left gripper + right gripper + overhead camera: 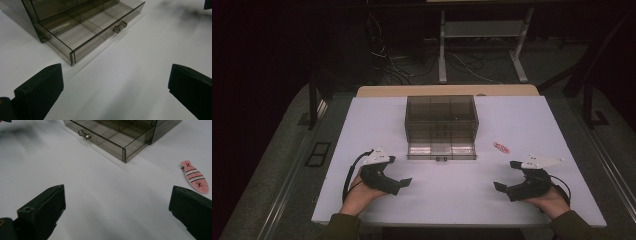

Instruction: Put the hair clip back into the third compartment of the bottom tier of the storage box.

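You had both grippers resting low on the white table (362,125), near the bottom of the high view. Your left gripper (404,184) was at the lower left and your right gripper (501,189) at the lower right. Both were wide open, and nothing was between the jaws of either one.

The smoky clear box (441,117) sat in the middle of the high view, a bit above your hands. Its bottom drawer (441,151) was pulled out toward you, and its little sections looked empty. In the right gripper view, the drawer's small knob (84,134) was near the top left.

The small pink clip (194,176) lay flat on the table to the right of the drawer, well apart from it. In the right gripper view it was at the right edge, just above the right-hand jaw. It was pink with dark stripes and two crosses.

I think you were just about to start the pick-up. The next move called for your right gripper to go forward to the clip, get a jaw on each side of it, and squeeze gently. The clip was thin and flat, so you needed to come in low
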`<state>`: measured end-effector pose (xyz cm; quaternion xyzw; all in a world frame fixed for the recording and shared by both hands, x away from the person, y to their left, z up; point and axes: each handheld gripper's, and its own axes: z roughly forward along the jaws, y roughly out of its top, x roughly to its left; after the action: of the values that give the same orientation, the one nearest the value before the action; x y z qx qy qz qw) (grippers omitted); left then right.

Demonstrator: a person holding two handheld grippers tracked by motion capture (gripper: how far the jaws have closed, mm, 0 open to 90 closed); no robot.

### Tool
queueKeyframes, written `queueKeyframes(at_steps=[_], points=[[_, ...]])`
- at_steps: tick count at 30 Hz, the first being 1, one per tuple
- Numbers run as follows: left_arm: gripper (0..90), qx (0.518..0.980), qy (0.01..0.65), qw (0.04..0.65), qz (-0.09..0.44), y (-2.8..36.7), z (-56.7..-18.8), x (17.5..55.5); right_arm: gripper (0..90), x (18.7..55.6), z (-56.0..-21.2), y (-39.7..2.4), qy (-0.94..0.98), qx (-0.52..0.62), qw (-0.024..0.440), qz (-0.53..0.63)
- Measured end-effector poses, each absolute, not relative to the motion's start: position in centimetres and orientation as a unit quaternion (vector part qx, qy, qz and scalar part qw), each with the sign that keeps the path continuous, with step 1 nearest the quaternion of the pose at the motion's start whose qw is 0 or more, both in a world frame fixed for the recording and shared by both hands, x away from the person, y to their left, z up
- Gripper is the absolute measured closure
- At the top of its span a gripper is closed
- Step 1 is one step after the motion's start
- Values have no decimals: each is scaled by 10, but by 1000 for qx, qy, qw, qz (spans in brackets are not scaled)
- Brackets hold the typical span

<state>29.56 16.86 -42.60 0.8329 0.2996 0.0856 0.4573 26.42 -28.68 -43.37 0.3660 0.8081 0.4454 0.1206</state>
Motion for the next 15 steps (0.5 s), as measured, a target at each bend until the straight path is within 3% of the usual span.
queueKeyframes(at_steps=[15], points=[[0,835,301,453,83,168,-430,297,1,270,-432,-292,804,372,105,452]])
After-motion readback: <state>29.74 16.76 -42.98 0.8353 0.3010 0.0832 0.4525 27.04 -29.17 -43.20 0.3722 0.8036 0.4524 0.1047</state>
